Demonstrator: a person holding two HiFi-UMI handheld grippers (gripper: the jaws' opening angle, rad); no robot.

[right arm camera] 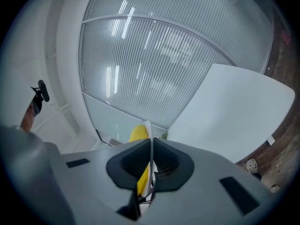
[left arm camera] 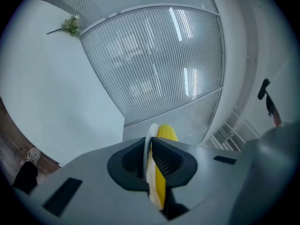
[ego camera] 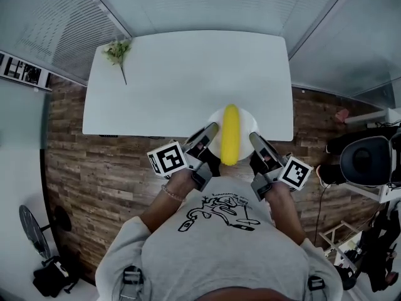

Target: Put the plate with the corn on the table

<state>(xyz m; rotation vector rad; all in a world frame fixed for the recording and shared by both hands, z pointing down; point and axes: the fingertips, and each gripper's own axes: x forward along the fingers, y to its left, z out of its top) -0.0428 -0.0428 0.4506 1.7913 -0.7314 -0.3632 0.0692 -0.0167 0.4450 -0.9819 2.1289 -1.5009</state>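
The round white plate with the yellow corn cob lying along it is held at lower centre of the head view, over the near edge of the white rectangular table. It is pinched by its rim on both sides, by the left gripper and the right gripper, and each gripper view shows the jaws pressed onto the thin rim. The carrying step is judged to be in hand, contact with the tabletop cannot be told, and next a level, even lowering onto the bare top is called for, well apart from the green flower sprig at upper left, before both rims are let go.
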